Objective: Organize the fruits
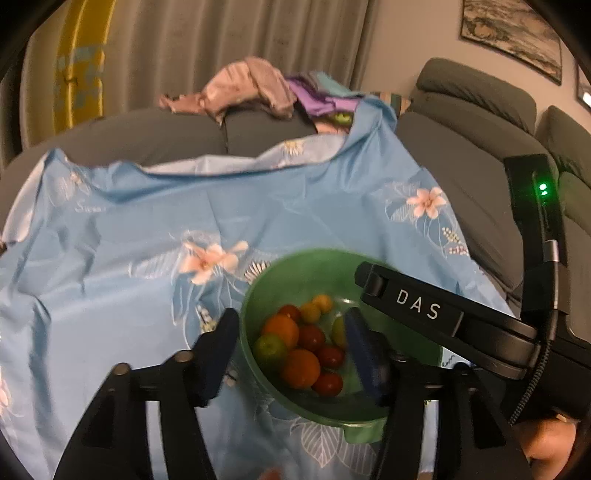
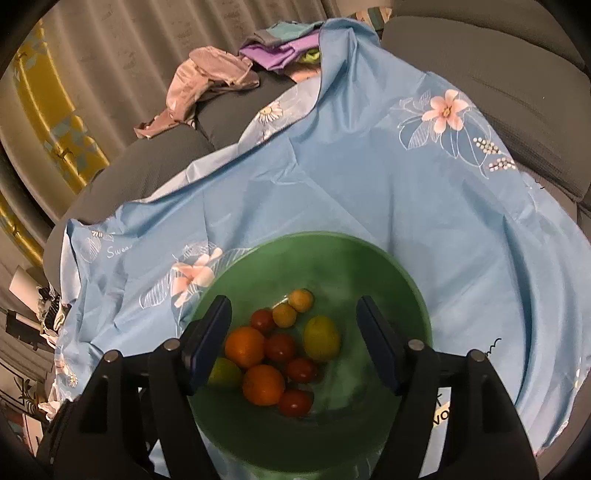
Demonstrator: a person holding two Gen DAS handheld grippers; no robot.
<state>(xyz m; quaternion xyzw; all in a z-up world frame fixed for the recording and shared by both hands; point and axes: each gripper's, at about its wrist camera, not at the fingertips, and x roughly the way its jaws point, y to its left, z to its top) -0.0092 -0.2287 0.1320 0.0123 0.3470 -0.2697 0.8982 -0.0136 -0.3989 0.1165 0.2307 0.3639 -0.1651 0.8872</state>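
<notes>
Green plastic bowl (image 2: 406, 295) on the loose blue floral cloth (image 2: 369, 184) holds the packed round fruits (image 2: 275, 350), so the wide-open, empty right gripper (image 2: 293, 343) and left gripper (image 1: 291, 350) could nudge one away or skid the bowl.

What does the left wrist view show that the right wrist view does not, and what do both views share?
Only the left wrist view shows the right hand-held gripper from outside, with its "DAS" lettering and green light, a framed picture on the wall, and the left hand-held gripper with one finger outside the bowl's rim and one inside.

Only the right wrist view shows cluttered items at the far left edge.

Both share the green bowl of fruit on the blue floral cloth, the grey sofa and the crumpled clothes.
</notes>
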